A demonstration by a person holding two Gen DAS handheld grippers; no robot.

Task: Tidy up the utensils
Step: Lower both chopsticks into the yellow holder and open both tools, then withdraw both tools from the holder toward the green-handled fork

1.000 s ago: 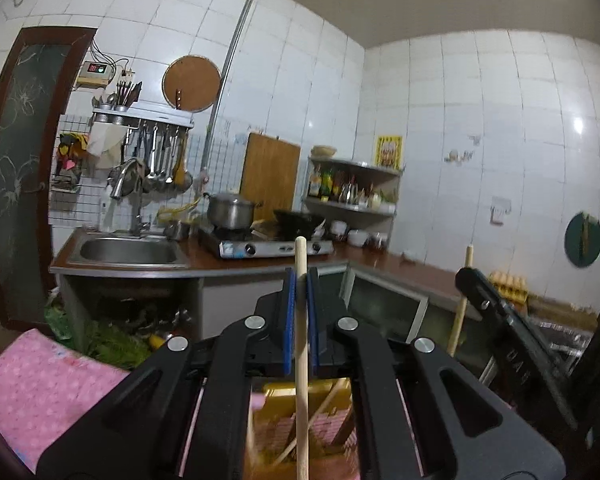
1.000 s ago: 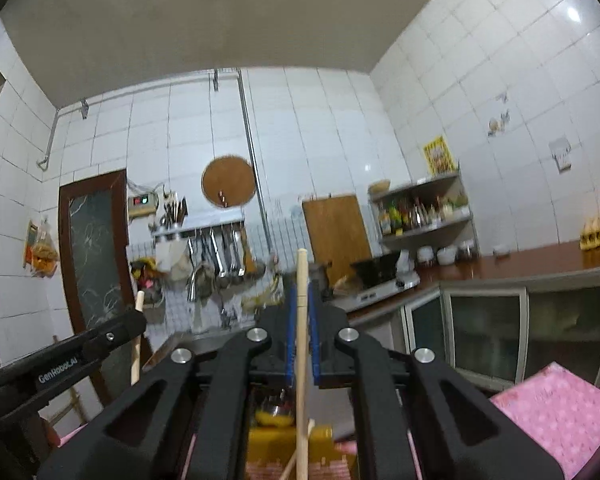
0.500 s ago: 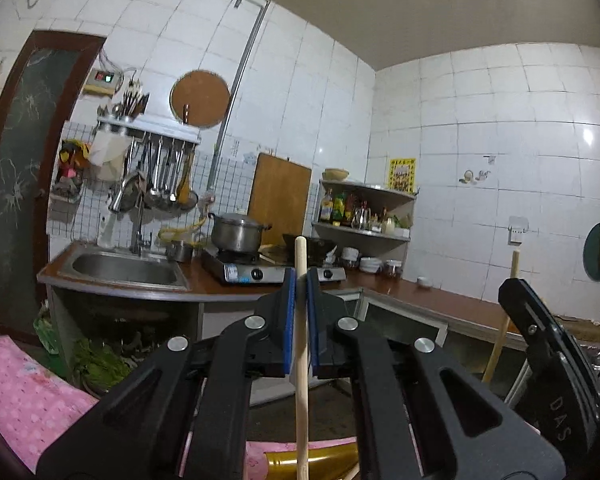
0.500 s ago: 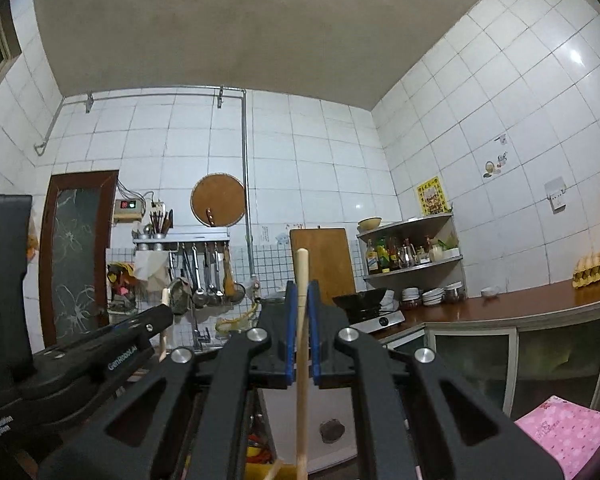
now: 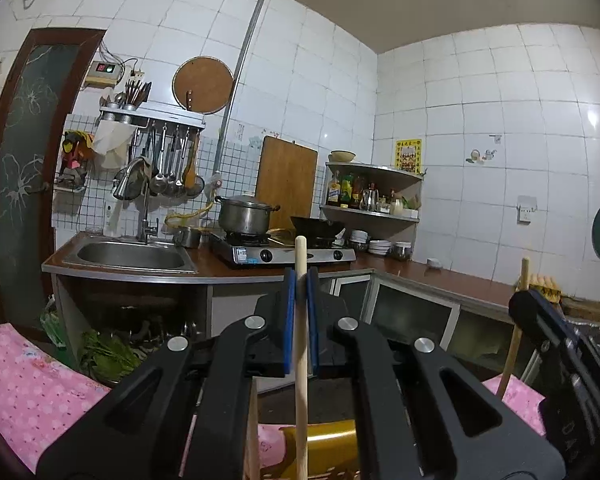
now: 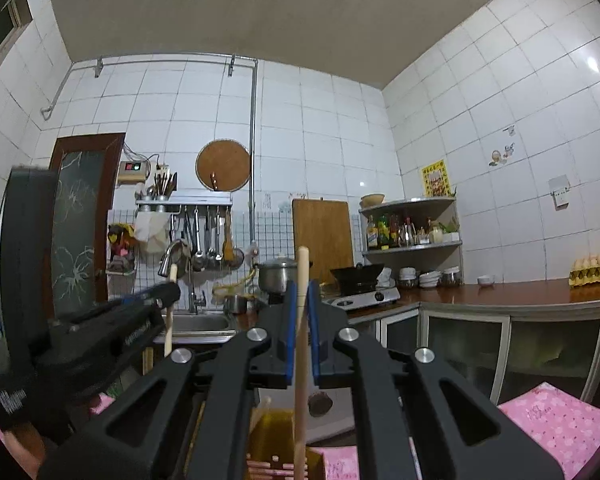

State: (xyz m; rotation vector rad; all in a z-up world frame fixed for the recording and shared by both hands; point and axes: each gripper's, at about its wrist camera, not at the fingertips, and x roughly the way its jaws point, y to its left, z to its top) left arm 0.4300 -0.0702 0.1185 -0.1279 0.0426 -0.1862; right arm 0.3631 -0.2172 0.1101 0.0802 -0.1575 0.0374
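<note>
Jaws of the left gripper (image 5: 300, 322) are clamped on an upright pale wooden chopstick (image 5: 301, 344); the right gripper (image 6: 301, 334) is clamped on another (image 6: 300, 360). A yellow plastic holder (image 6: 270, 436) is seen directly below both, long axes vertical.

The lower end of each clamped wooden chopstick (image 5: 301, 360) (image 6: 300, 360) is cut off by the bottom edge. The yellow container (image 6: 270, 436) below the right gripper (image 6: 301, 332) is largely masked by its jaws; contents cannot be determined.
</note>
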